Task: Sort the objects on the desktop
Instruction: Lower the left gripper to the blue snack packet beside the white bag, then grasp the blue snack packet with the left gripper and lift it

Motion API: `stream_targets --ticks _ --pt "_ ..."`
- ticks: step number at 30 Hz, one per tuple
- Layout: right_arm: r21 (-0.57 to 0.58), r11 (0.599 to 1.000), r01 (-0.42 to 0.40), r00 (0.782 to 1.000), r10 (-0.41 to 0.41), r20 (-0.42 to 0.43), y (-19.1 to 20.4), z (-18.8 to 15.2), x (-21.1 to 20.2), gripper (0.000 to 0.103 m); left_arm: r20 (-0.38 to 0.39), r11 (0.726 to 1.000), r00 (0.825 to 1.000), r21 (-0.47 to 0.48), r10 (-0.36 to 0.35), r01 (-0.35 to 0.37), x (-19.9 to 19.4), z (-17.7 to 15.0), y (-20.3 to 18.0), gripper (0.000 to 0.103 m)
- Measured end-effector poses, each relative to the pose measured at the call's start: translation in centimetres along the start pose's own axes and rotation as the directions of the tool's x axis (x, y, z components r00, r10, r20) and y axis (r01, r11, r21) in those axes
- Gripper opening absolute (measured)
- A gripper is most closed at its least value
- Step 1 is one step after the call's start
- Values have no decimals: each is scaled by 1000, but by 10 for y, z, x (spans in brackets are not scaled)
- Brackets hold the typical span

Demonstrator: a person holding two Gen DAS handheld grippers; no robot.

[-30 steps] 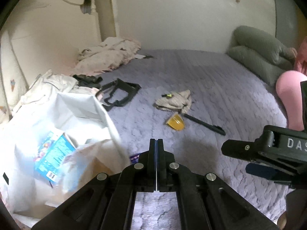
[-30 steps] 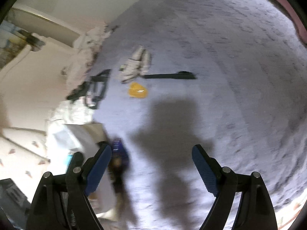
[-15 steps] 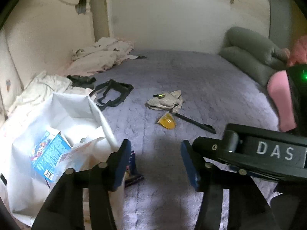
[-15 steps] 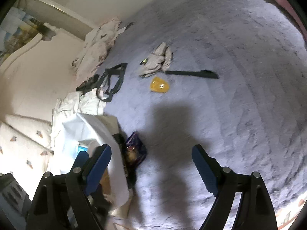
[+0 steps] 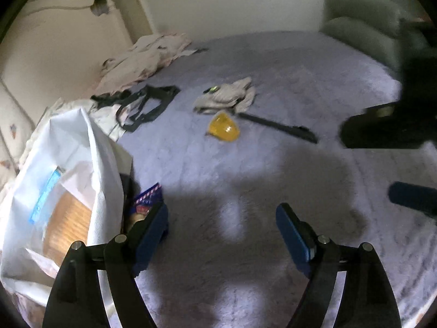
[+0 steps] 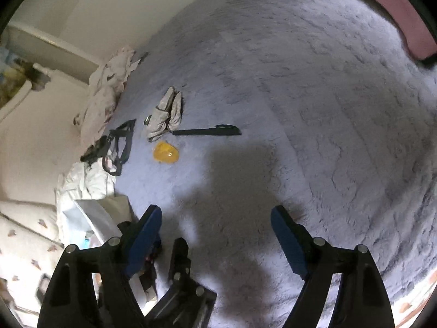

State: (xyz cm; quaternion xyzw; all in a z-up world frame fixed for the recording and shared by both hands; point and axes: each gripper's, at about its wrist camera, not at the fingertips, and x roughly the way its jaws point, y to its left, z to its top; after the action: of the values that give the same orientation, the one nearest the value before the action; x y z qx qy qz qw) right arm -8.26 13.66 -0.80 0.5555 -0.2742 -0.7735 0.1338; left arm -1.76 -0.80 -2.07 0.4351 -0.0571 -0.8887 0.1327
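Reaching between picks: left gripper (image 5: 221, 218) jaws have just been opening, now wide and empty, over the bed (image 5: 273, 82); right gripper (image 6: 215, 222) wide, empty. Snack packet (image 5: 146, 202) lies beside white bag (image 5: 90, 147). Next move probably needs jaws straddling the packet.

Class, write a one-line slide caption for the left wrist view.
Open left gripper above a purple bedspread, white bag at left, yellow cup ahead.

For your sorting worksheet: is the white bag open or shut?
Open: the white bag gapes at the top, with a blue box visible inside.
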Motion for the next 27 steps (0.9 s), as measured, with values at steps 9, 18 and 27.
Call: stream_targets --ticks 9,18,27 --pt "9 998 -68 995 68 -72 -2 -1 17 81 66 922 940 184 334 -340 63 0 5 92" --pt "3 997 -73 993 73 -90 1 -3 23 81 120 854 901 286 418 -434 83 -14 15 103" --pt "-2 998 -64 994 63 -91 5 -4 23 81 91 944 976 251 199 -215 61 -9 -16 101"
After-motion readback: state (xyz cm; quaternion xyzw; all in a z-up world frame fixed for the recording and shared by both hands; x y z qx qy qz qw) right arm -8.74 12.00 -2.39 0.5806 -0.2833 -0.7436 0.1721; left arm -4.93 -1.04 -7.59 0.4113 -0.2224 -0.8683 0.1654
